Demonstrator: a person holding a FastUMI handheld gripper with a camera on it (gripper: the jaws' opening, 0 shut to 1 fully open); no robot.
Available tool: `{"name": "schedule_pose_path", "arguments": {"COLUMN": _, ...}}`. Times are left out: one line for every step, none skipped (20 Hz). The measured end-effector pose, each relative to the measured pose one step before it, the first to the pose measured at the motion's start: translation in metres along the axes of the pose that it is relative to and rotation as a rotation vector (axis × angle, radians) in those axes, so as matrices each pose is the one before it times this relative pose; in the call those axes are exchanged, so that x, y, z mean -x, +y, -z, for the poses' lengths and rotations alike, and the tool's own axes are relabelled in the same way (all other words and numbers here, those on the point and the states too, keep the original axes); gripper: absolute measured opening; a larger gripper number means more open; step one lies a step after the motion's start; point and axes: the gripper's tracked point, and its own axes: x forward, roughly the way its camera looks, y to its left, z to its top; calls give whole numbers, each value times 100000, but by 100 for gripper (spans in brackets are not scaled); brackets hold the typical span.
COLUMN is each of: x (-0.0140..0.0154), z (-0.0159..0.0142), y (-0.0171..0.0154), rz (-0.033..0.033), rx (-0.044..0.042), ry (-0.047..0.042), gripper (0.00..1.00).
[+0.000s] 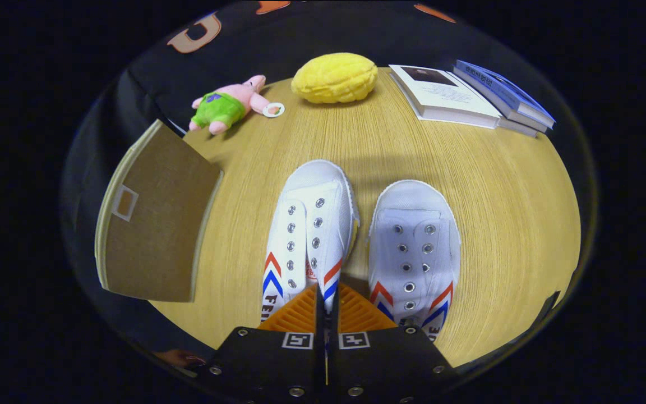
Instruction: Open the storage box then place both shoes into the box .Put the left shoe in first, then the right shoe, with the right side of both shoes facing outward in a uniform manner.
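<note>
Two white canvas shoes with red and blue chevrons lie on the wooden table (pixel 469 185), toes pointing away from me. The left-hand shoe (pixel 312 224) is tilted, and its right side wall runs in between my fingers. My gripper (pixel 326 300) is shut on that wall near the shoe's opening. The right-hand shoe (pixel 415 241) lies flat just right of the fingers, apart from them. The brown storage box (pixel 152 224) with a cream rim and a small framed window stands to the left of the shoes, at the table's left edge.
Beyond the shoes, at the table's far side, lie a pink and green plush toy (pixel 227 105), a yellow bumpy cushion (pixel 335 77) and a stack of books (pixel 469 95). Bare wood lies between the shoes and these things.
</note>
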Motion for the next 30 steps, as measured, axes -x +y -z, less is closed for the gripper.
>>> {"name": "schedule_pose_path", "arguments": {"x": 593, "z": -267, "y": 491, "rz": -1552, "rx": -1827, "ry": -1699, "gripper": 2}}
{"name": "schedule_pose_path", "arguments": {"x": 483, "z": -413, "y": 609, "rz": -1735, "rx": -1845, "ry": -1896, "gripper": 1}}
{"name": "schedule_pose_path", "arguments": {"x": 404, "z": -619, "y": 565, "rz": -1564, "rx": -1970, "ry": -2058, "gripper": 2}}
{"name": "schedule_pose_path", "arguments": {"x": 340, "z": -533, "y": 741, "rz": -2100, "rx": -1798, "ry": -1098, "gripper": 2}}
{"name": "schedule_pose_path", "arguments": {"x": 503, "z": -482, "y": 989, "rz": -2224, "rx": -1092, "ry": -1158, "gripper": 1}}
{"name": "schedule_pose_path", "arguments": {"x": 607, "z": -620, "y": 1015, "rz": -2277, "rx": 10, "ry": -642, "gripper": 1}}
{"name": "schedule_pose_path", "arguments": {"x": 718, "z": -863, "y": 1109, "rz": -1690, "rx": 446, "ry": -1833, "gripper": 2}}
{"name": "schedule_pose_path", "arguments": {"x": 650, "z": -818, "y": 1249, "rz": -1925, "rx": 1479, "ry": -1196, "gripper": 1}}
{"name": "schedule_pose_path", "arguments": {"x": 771, "z": -830, "y": 1345, "rz": -1630, "rx": 1367, "ry": -1621, "gripper": 1}}
{"name": "schedule_pose_path", "arguments": {"x": 684, "z": -981, "y": 1567, "rz": -2160, "rx": 1686, "ry": -1484, "gripper": 1}}
{"name": "schedule_pose_path", "arguments": {"x": 534, "z": -1025, "y": 1660, "rz": -1925, "rx": 1250, "ry": -1672, "gripper": 1}}
{"name": "schedule_pose_path", "arguments": {"x": 483, "z": -1018, "y": 1754, "rz": -2348, "rx": 1782, "ry": -1606, "gripper": 1}}
{"name": "schedule_pose_path", "arguments": {"x": 294, "z": -1121, "y": 1608, "rz": -1867, "rx": 1345, "ry": -1422, "gripper": 1}}
{"name": "schedule_pose_path", "arguments": {"x": 153, "z": -914, "y": 1699, "rz": -2265, "rx": 1510, "ry": -1103, "gripper": 1}}
{"name": "schedule_pose_path", "arguments": {"x": -62, "z": -753, "y": 1692, "rz": -2020, "rx": 899, "ry": -568, "gripper": 1}}
{"name": "schedule_pose_path", "arguments": {"x": -238, "z": -630, "y": 1672, "rz": -2554, "rx": 1712, "ry": -222, "gripper": 1}}
{"name": "schedule_pose_path", "arguments": {"x": -528, "z": -668, "y": 1600, "rz": -2061, "rx": 932, "ry": -103, "gripper": 1}}
{"name": "schedule_pose_path", "arguments": {"x": -823, "z": -212, "y": 1449, "rz": -2256, "rx": 1397, "ry": 1142, "gripper": 1}}
{"name": "schedule_pose_path", "arguments": {"x": -902, "z": -26, "y": 1400, "rz": -1447, "rx": 668, "ry": 791, "gripper": 1}}
{"name": "schedule_pose_path", "arguments": {"x": -1094, "z": -5, "y": 1198, "rz": -1304, "rx": 2888, "ry": 1185, "gripper": 1}}
{"name": "schedule_pose_path", "arguments": {"x": -959, "z": 165, "y": 1160, "rz": -166, "rx": 2433, "ry": 1267, "gripper": 1}}
{"name": "schedule_pose_path", "arguments": {"x": -1062, "z": 407, "y": 1035, "rz": -463, "rx": 2531, "ry": 2157, "gripper": 1}}
{"name": "schedule_pose_path", "arguments": {"x": -1223, "z": 422, "y": 1003, "rz": -393, "rx": 2619, "ry": 1757, "gripper": 1}}
{"name": "schedule_pose_path", "arguments": {"x": -1163, "z": 776, "y": 873, "rz": -945, "rx": 3142, "ry": 3732, "gripper": 1}}
{"name": "schedule_pose_path", "arguments": {"x": -1252, "z": 698, "y": 361, "rz": 200, "rx": 2310, "ry": 3353, "gripper": 1}}
{"name": "schedule_pose_path", "arguments": {"x": -944, "z": 600, "y": 53, "rz": 556, "rx": 1383, "ry": 2922, "gripper": 2}}
{"name": "schedule_pose_path", "arguments": {"x": -844, "z": 543, "y": -95, "rz": 1269, "rx": 1028, "ry": 2410, "gripper": 2}}
{"name": "schedule_pose_path", "arguments": {"x": -576, "z": 353, "y": 56, "rz": 1054, "rx": 921, "ry": 2004, "gripper": 2}}
{"name": "schedule_pose_path", "arguments": {"x": -543, "z": 195, "y": -42, "rz": 1346, "rx": 1190, "ry": 1953, "gripper": 2}}
{"name": "schedule_pose_path", "arguments": {"x": -422, "z": 57, "y": -33, "rz": 1106, "rx": 631, "ry": 1240, "gripper": 2}}
